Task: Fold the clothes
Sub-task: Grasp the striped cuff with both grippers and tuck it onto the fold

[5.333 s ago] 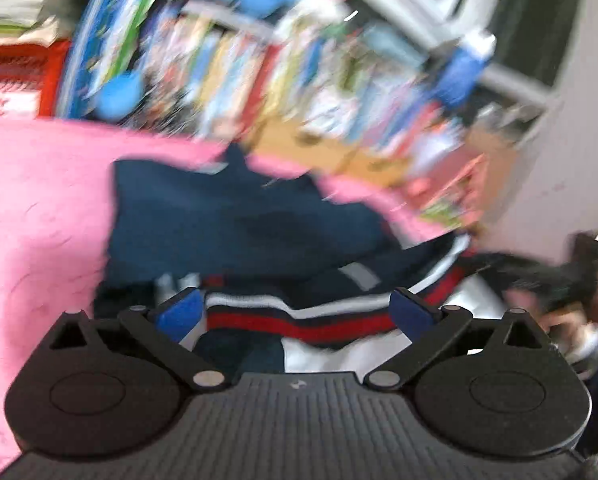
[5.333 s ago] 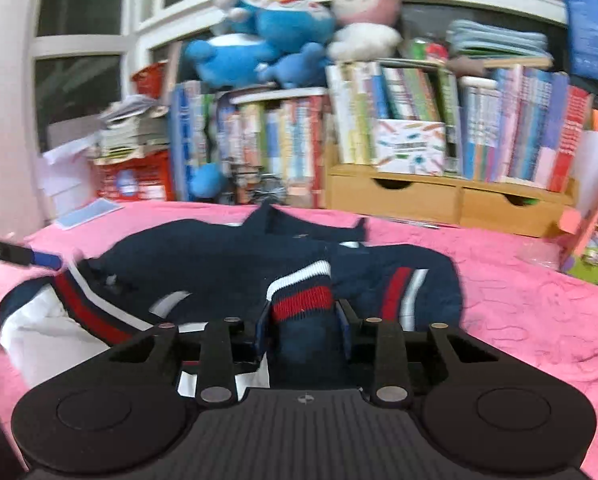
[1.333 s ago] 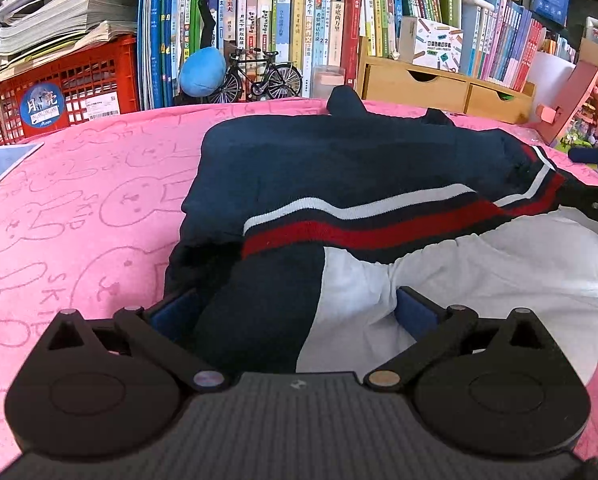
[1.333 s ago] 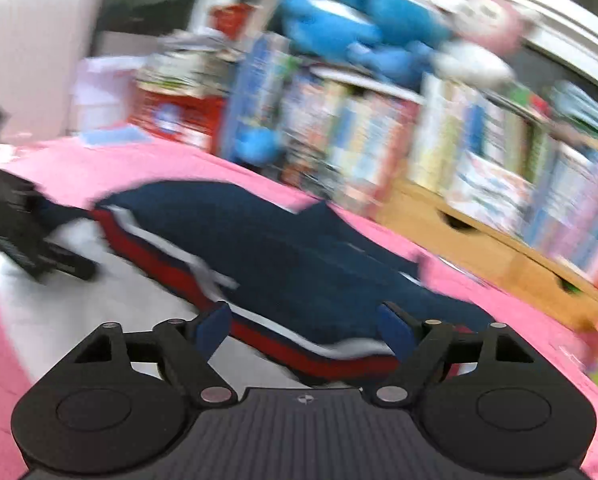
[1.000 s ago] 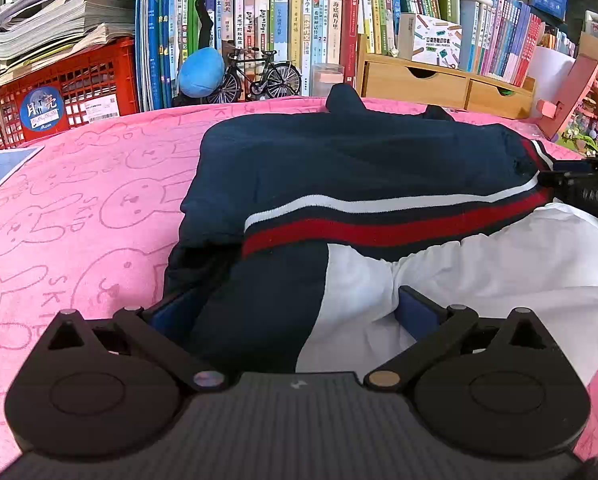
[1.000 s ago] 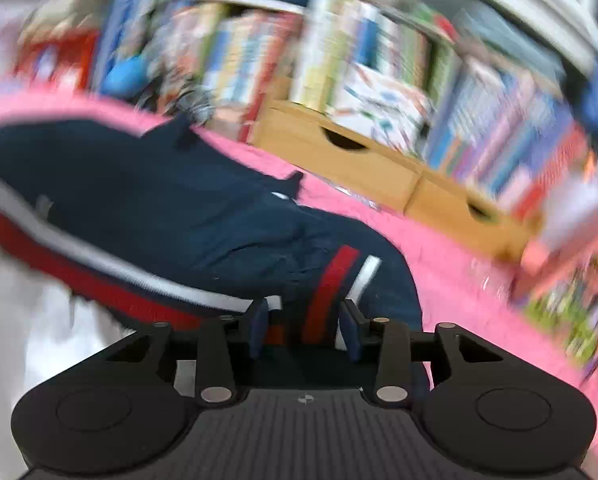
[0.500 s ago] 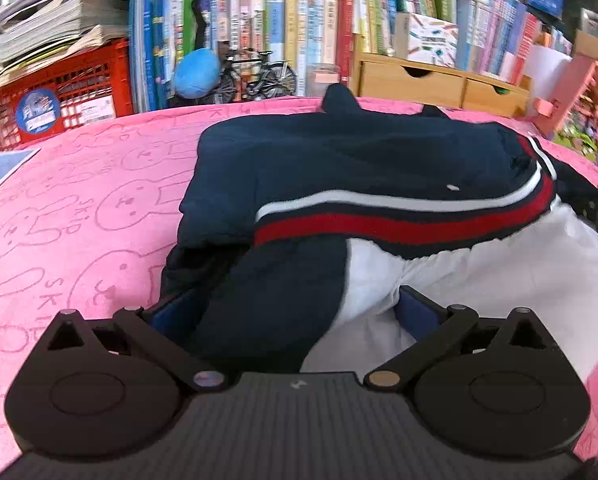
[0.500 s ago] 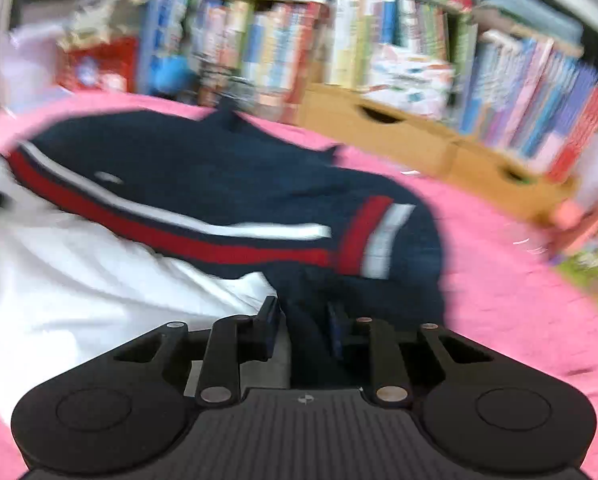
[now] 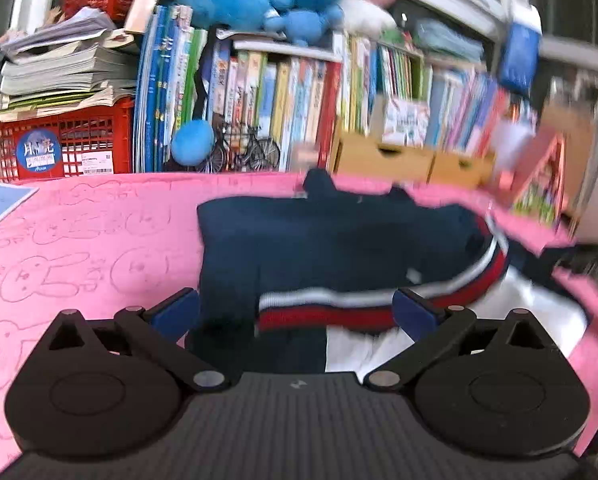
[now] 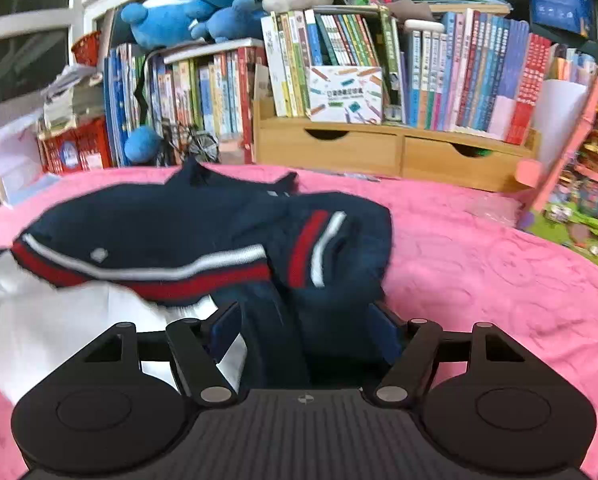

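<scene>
One garment, a navy sweater (image 10: pixel 171 220) with a red and white band and a white lower half, lies partly folded on the pink bunny-print blanket (image 9: pixel 79 240), its dark upper part doubled over the white part and a striped sleeve (image 10: pixel 319 248) turned in across the right end. My right gripper (image 10: pixel 303 332) sits low at that sleeve end with its blue pads partly spread, navy cloth bunched between them; I cannot tell whether either pad presses the cloth. My left gripper (image 9: pixel 295 308) is spread wide at the opposite edge of the sweater, with the red and white band running between its blue pads (image 9: pixel 413 312) and neither pad closing on the fabric. This view is smeared on its right side, so the sweater's far end there is hard to read. Behind the blanket stands a wall of books (image 10: pixel 459 80) over a wooden drawer unit (image 10: pixel 379 148), with blue plush toys (image 10: pixel 203 4) and a pink and white one on top. A small model bicycle (image 9: pixel 243 154) and a blue ball (image 9: pixel 193 142) sit in front of the books, and a red crate (image 9: pixel 59 140) stacked with papers stands to their left.
</scene>
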A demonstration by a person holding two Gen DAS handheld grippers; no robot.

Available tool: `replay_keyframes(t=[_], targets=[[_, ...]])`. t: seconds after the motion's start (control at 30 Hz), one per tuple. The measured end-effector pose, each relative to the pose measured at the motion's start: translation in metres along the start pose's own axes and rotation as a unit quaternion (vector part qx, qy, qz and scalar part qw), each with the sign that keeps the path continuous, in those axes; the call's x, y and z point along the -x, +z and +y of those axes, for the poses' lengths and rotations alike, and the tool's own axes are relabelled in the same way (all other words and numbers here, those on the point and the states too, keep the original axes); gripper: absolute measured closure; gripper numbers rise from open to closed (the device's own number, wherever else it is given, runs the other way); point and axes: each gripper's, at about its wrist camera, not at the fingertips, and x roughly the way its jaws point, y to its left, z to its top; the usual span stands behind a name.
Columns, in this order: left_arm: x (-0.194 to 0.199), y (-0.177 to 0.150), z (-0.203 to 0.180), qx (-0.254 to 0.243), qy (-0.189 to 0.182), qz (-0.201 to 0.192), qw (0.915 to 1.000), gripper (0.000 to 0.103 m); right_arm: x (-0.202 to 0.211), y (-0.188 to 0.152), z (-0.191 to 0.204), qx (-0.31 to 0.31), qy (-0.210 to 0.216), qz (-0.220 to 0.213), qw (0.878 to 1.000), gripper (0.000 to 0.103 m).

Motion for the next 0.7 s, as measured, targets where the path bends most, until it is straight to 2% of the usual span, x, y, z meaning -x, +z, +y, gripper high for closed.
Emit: replay_keyframes(t=[0.1, 0.17, 0.3, 0.33, 0.37, 0.4, 0.43, 0.53, 0.6, 0.67, 0.7], targets=[[-0.028, -0.005, -0.006, -0.020, 0.019, 0.055, 0.9981, 0.000, -0.022, 0.009, 0.013, 0.018, 0.011, 0.010, 1.000, 0.035], [-0.047, -0.009, -0.011, -0.036, 0.034, 0.094, 0.9943, 0.000, -0.037, 0.010, 0.023, 0.035, 0.013, 0.027, 0.999, 0.044], [-0.056, -0.007, -0.007, -0.019, 0.021, 0.097, 0.9949, 0.000, -0.060, 0.003, 0.035, 0.047, 0.034, 0.045, 0.997, 0.044], [-0.058, -0.006, -0.006, -0.014, 0.017, 0.096, 0.9951, 0.004, -0.063, 0.000, 0.035, 0.040, 0.035, 0.043, 0.998, 0.044], [-0.060, -0.005, -0.005, -0.009, 0.013, 0.096, 0.9952, 0.012, -0.064, 0.000, 0.034, 0.034, 0.036, 0.042, 0.998, 0.044], [-0.056, -0.005, -0.005, -0.004, 0.008, 0.082, 0.9966, 0.038, -0.063, 0.000, 0.033, 0.032, 0.036, 0.042, 0.998, 0.044], [-0.053, -0.005, -0.006, -0.003, 0.009, 0.071, 0.9975, 0.055, -0.062, -0.001, 0.035, 0.034, 0.036, 0.041, 0.998, 0.047], [-0.049, -0.010, -0.012, -0.012, 0.027, 0.051, 0.9982, 0.063, -0.057, -0.003, 0.041, 0.043, 0.038, 0.038, 0.998, 0.057], [-0.052, -0.010, -0.011, -0.006, 0.027, 0.056, 0.9980, 0.062, -0.053, -0.005, 0.046, 0.049, 0.042, 0.036, 0.997, 0.065], [-0.056, -0.011, -0.011, 0.000, 0.028, 0.061, 0.9978, 0.043, -0.049, -0.007, 0.044, 0.042, 0.047, 0.038, 0.997, 0.065], [-0.058, -0.011, -0.011, 0.003, 0.028, 0.063, 0.9976, 0.011, -0.050, -0.007, 0.043, 0.036, 0.049, 0.039, 0.997, 0.063]])
